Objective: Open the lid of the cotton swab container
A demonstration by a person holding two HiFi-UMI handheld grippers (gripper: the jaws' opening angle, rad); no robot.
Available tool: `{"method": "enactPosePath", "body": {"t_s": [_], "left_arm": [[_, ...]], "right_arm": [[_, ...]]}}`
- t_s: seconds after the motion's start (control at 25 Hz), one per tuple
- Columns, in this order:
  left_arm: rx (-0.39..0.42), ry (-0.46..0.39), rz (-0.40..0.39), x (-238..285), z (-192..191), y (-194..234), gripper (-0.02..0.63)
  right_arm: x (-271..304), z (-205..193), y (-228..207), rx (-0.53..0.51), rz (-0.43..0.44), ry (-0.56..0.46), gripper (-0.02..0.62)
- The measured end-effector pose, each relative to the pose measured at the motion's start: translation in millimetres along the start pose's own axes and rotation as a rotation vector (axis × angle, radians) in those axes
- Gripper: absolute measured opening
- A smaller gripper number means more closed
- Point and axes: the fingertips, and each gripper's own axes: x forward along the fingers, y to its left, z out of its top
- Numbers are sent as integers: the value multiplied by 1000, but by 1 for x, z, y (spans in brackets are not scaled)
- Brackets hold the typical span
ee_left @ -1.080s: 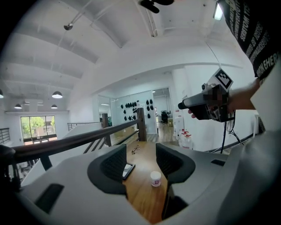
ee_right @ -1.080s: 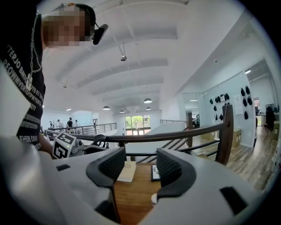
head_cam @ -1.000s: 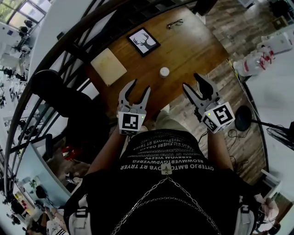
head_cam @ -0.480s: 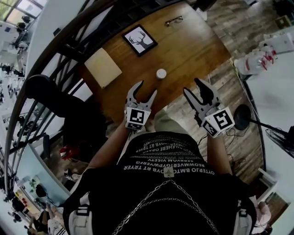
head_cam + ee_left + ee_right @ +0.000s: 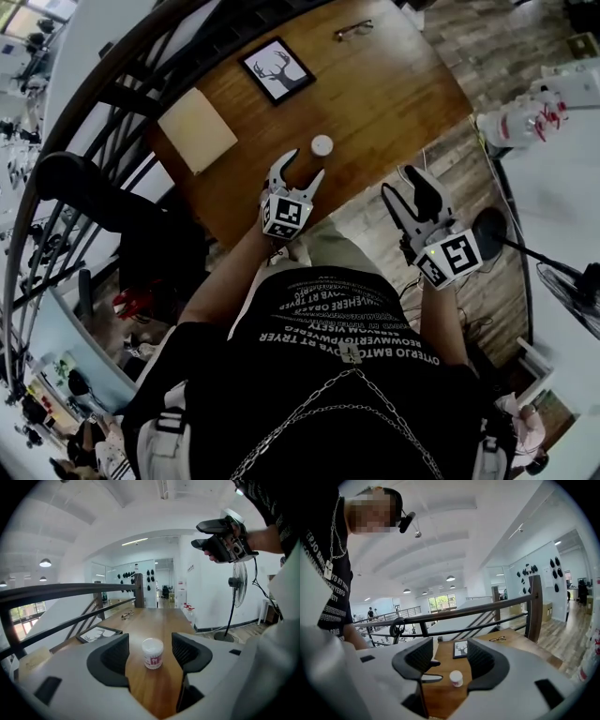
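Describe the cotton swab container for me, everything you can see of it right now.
The cotton swab container is a small round tub that looks like plastic, with a white lid and a pale body bearing a red-printed label. The lid is on and closed. It stands upright on the wooden table, towards the person's side. Nothing touches it. The left gripper, whose jaws have just been opening, is lined up with it but stops short, with the tub ahead of its open jaws.

Left tool nearer cotton swab container, jaws wider.
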Motion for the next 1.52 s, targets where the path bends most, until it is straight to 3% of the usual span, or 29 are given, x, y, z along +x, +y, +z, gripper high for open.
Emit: {"method": "enactPosePath", "body": {"t_s": [0.36,0.72,1.2,1.52], "left_arm": [[33,76,-22,44,-45,-1,285],[10,142,-21,79,-67,-3,286],[35,183,3,105,-78,-4,285],[58,181,5,85,-66,3,278]], "right_arm": [[3,-9,-13,17,-1,33,215],[8,-16,-24,30,14,66,215],[10,-25,-33,53,28,90,215],[4,-22,-25,51,32,75,215]]}}
